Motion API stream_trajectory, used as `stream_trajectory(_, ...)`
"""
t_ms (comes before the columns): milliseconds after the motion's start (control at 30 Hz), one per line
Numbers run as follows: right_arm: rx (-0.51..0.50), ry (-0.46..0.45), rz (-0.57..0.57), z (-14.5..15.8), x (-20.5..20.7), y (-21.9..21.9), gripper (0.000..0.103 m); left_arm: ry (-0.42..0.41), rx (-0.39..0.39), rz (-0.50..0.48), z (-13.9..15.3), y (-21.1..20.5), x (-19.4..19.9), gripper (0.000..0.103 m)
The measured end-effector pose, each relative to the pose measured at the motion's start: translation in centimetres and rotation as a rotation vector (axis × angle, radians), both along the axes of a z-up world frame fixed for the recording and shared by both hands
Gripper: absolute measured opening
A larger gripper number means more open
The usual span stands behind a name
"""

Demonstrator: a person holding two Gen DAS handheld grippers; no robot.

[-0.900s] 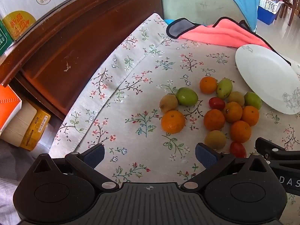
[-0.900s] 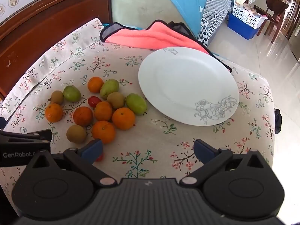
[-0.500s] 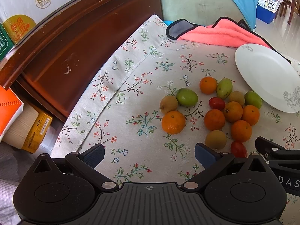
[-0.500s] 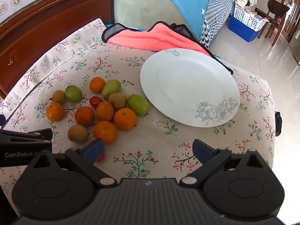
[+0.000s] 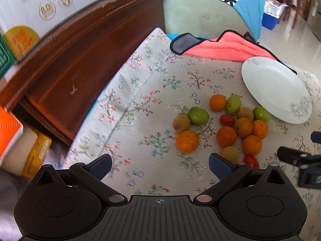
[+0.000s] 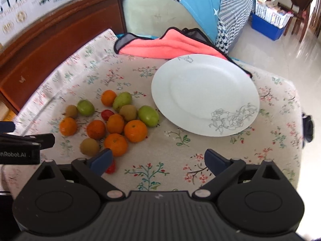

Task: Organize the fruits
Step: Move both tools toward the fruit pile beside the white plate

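Holding both grippers, left and right, jaws spread and empty, I note the fruits clustered at nine o'clock of the plate.

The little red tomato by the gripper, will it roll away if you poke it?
Probably. The red tomato looks round and smooth, so a nudge could roll it along the flat tablecloth. It seems small and soft, so closing the jaws gently looks wise.

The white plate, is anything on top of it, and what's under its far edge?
Nothing lies on the white plate. Its far rim overlaps the pink cloth; the plate hides whatever lies beneath it.
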State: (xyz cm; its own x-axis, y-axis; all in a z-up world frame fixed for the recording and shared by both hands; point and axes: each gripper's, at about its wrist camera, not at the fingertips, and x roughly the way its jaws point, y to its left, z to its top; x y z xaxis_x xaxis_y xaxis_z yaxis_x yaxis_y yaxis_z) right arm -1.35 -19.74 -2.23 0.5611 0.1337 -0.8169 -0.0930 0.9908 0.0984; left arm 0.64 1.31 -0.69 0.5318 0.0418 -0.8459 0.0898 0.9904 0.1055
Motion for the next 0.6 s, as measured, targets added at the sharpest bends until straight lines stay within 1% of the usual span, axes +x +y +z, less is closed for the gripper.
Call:
stream_trajectory(33, 0.024, -0.002, 0.008, 0.0, -0.1, -0.3, 0.095, -0.009, 0.007, -0.017, 0.2, 0.3, -0.1, 0.103)
stream_trajectory(133, 0.049, -0.024, 0.043, -0.1, -0.7, -0.5, 0.092, -0.036, 0.016, -0.067, 0.7, 1.1, -0.3, 0.103)
stream_trajectory(200, 0.076, -0.016, 0.081, -0.3, -1.0, -0.4, 0.088, -0.05, 0.002, -0.076, 0.8, 1.5, -0.3, 0.101)
stream_trajectory(300, 0.109, 0.004, 0.135, -0.8, -1.7, -0.2, 0.08, -0.037, -0.032, -0.085, 0.3, 1.7, -0.1, 0.1)
stream_trajectory(367, 0.124, 0.014, 0.168, -1.1, -2.1, 0.1, 0.073, -0.035, -0.042, -0.101, 0.1, 1.4, -0.2, 0.099)
stream_trajectory(400, 0.124, 0.006, 0.181, -1.2, -2.2, 0.4, 0.072, -0.04, -0.043, -0.112, 0.0, 1.3, -0.3, 0.098)
stream_trajectory(500, 0.169, 0.021, 0.202, -1.5, -2.3, 0.7, 0.067, -0.058, -0.042, -0.139, -0.3, 0.6, -0.3, 0.094)
stream_trajectory(567, 0.2, 0.025, 0.211, -1.6, -2.2, 0.9, 0.061, -0.053, -0.053, -0.151, -0.6, 0.3, -0.1, 0.093)
stream_trajectory(600, 0.203, 0.026, 0.212, -1.7, -2.1, 1.0, 0.059, -0.05, -0.062, -0.153, -0.7, 0.3, 0.0, 0.091)
